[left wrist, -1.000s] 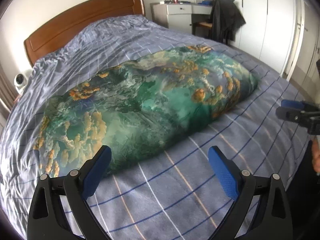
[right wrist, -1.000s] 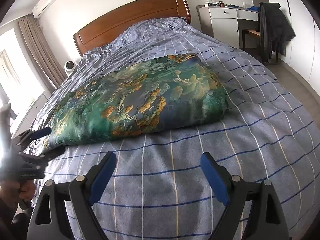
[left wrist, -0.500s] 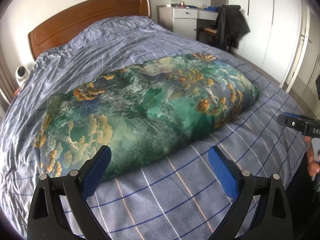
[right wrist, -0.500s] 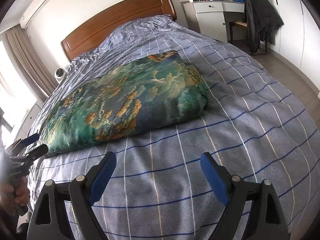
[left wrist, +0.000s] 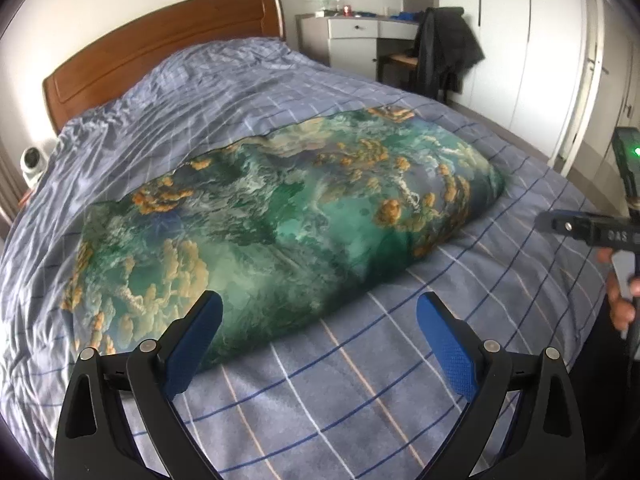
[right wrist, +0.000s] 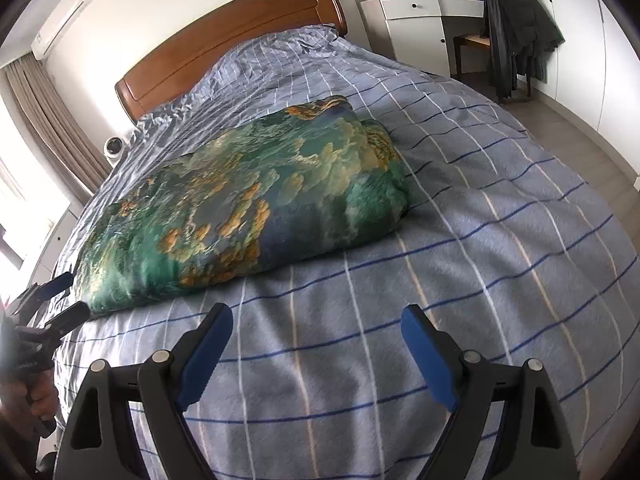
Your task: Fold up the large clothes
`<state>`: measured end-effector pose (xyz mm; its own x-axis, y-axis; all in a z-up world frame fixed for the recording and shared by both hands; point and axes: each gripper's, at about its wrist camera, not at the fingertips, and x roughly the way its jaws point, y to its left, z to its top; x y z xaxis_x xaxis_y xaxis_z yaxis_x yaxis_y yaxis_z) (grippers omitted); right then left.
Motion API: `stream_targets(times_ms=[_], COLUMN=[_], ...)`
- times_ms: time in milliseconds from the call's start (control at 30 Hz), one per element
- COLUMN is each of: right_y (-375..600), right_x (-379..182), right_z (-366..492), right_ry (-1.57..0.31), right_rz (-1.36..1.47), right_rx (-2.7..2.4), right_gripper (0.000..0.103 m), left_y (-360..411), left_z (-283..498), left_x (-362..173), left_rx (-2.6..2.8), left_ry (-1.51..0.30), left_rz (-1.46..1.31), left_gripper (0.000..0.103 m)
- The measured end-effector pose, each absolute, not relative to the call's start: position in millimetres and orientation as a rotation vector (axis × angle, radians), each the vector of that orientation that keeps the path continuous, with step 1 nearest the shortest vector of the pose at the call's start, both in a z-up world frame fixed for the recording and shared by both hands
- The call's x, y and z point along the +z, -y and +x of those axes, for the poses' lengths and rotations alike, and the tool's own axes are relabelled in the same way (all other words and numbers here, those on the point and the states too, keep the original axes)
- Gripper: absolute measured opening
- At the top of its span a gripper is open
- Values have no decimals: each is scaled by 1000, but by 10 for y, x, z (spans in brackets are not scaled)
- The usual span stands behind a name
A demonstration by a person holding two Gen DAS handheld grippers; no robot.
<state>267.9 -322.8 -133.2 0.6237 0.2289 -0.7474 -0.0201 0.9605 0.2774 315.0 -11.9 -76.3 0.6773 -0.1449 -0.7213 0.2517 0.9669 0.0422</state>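
Observation:
A large folded cloth with a green, blue and orange print (left wrist: 280,216) lies across the bed; it also shows in the right wrist view (right wrist: 248,208). My left gripper (left wrist: 318,332) is open and empty, held above the bed just short of the cloth's near edge. My right gripper (right wrist: 316,344) is open and empty, over bare bed cover nearer than the cloth. The left gripper also shows at the left edge of the right wrist view (right wrist: 60,296), next to the cloth's left end. The right gripper's body shows at the right edge of the left wrist view (left wrist: 592,232).
The bed has a blue checked cover (left wrist: 360,400) and a wooden headboard (left wrist: 160,44). A white desk (right wrist: 420,12) and a chair with a dark jacket (right wrist: 516,28) stand at the back right. White wardrobes (left wrist: 540,40) line the right wall. A small white camera (right wrist: 114,148) sits left of the bed.
Both grippers have drawn back and shifted a little, staying open. The cloth has not moved. The right gripper has risen at the edge of the left view.

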Motion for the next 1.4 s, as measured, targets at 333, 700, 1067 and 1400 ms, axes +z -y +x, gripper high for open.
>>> stream_targets(times_ms=[333,700,1067,1400], right_y=[3789,3952,2959,1282], right_x=[-1380,-2115,-846,-305], right_z=[3400,3992,3548,2902], right_ry=[-902,-907,-634,-428], right_rz=[490,877,268,-289], right_rx=[168,229,258,457], right_gripper=[89,90,30,30], left_y=[322,564,140,53], left_z=[3655,3807,3862,4011], left_x=[-944,-1435,-265,381], left_rx=[-269,-270,-408,-505], left_ry=[-819,-906,-839,-890], left_rz=[151,335,-19,-166], left_gripper=[99,102,101,101])
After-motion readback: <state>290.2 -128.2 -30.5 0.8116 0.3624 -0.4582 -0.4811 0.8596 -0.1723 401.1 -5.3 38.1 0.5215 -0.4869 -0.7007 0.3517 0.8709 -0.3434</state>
